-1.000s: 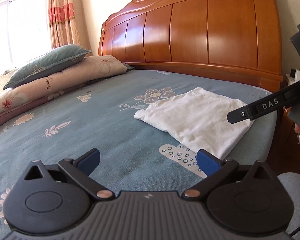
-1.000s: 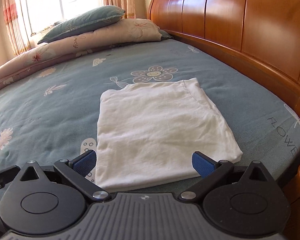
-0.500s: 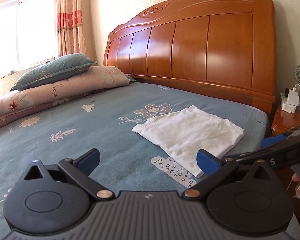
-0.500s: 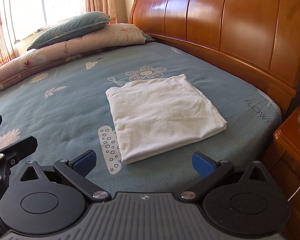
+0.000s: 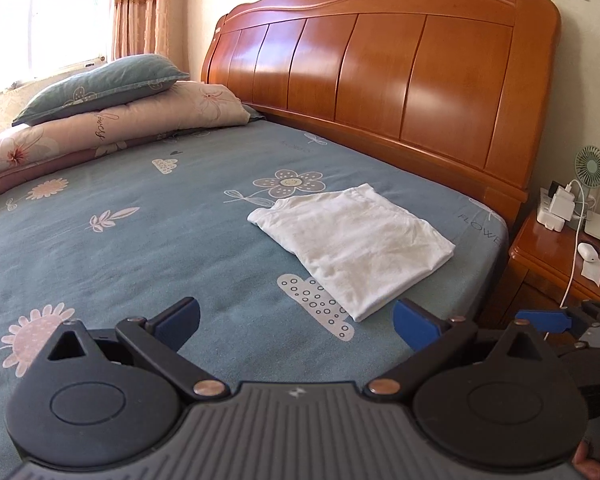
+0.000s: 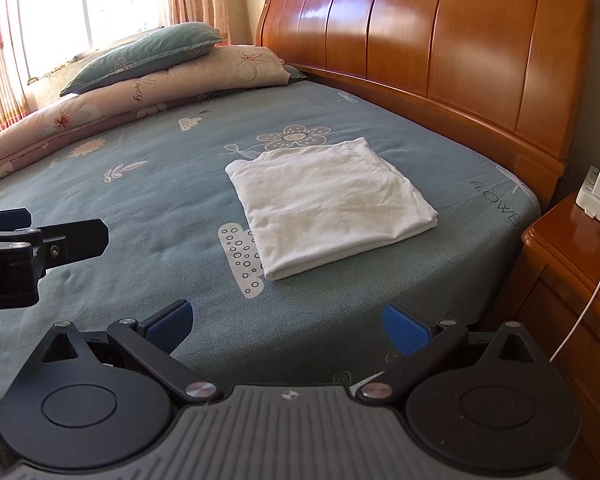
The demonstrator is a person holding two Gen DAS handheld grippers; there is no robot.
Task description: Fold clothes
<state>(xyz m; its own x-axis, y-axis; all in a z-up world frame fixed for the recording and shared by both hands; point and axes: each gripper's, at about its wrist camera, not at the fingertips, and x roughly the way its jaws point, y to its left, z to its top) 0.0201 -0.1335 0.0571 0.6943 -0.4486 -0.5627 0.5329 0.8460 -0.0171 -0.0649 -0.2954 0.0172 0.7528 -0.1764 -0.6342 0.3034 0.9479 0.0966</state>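
A teal pillow (image 5: 100, 88) tops a rolled quilt (image 5: 112, 128) at far left; nothing blocks the folded white garment (image 6: 328, 204) on the bed (image 5: 140, 240), ahead of both empty, spread hand-held grippers, left (image 5: 296, 320) and right (image 6: 288, 326). Only the left view shows the nightstand's (image 5: 556, 256) fan (image 5: 590, 168).

One folded white cotton garment (image 6: 328, 204) lies on one blue-grey flower-printed bedsheet (image 6: 140, 216). One teal pillow (image 6: 148, 54) tops one rolled pink floral quilt (image 6: 160, 88). Two black blue-padded grippers, left (image 5: 296, 322) and right (image 6: 286, 320).
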